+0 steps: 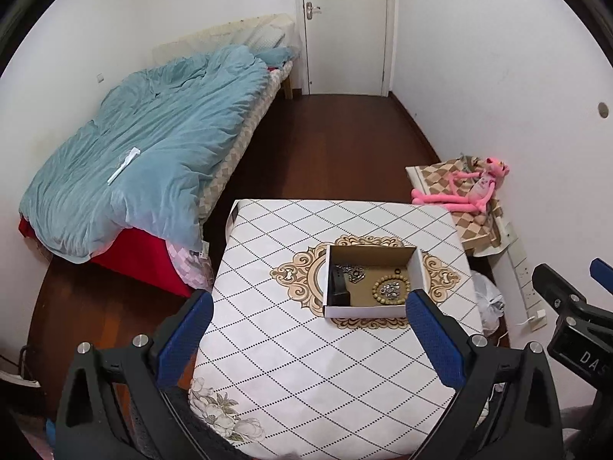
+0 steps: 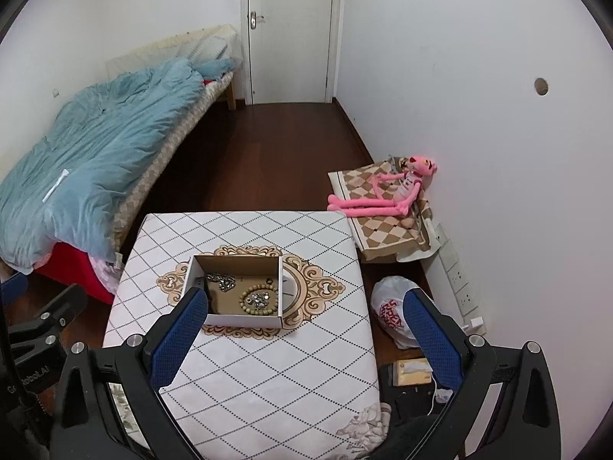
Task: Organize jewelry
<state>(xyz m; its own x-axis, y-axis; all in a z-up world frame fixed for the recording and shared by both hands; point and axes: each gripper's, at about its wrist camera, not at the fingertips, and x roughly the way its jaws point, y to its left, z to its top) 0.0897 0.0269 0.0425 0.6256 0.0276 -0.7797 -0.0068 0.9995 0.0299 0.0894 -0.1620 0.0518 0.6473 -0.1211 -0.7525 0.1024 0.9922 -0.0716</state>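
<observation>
A shallow open cardboard box (image 1: 367, 312) (image 2: 241, 320) sits on the patterned table (image 1: 306, 364) (image 2: 268, 364). Inside lie a wooden bead bracelet (image 1: 390, 290) (image 2: 259, 299) ringing small silver pieces, a silver chain (image 1: 354, 271) (image 2: 223, 281), a black watch (image 1: 340, 287) and a small dark ring (image 1: 397, 270) (image 2: 269, 279). My left gripper (image 1: 308, 339) is open and empty, held above the table's near side. My right gripper (image 2: 304, 339) is open and empty, over the table's right edge. Its left finger hides the box's near left corner.
A bed with a blue duvet (image 1: 141, 153) stands left. A pink plush toy (image 1: 467, 191) (image 2: 387, 195) sits on a checkered cushion at the right wall. A white plastic bag (image 2: 394, 312) and a power strip (image 2: 459, 280) lie on the floor right of the table.
</observation>
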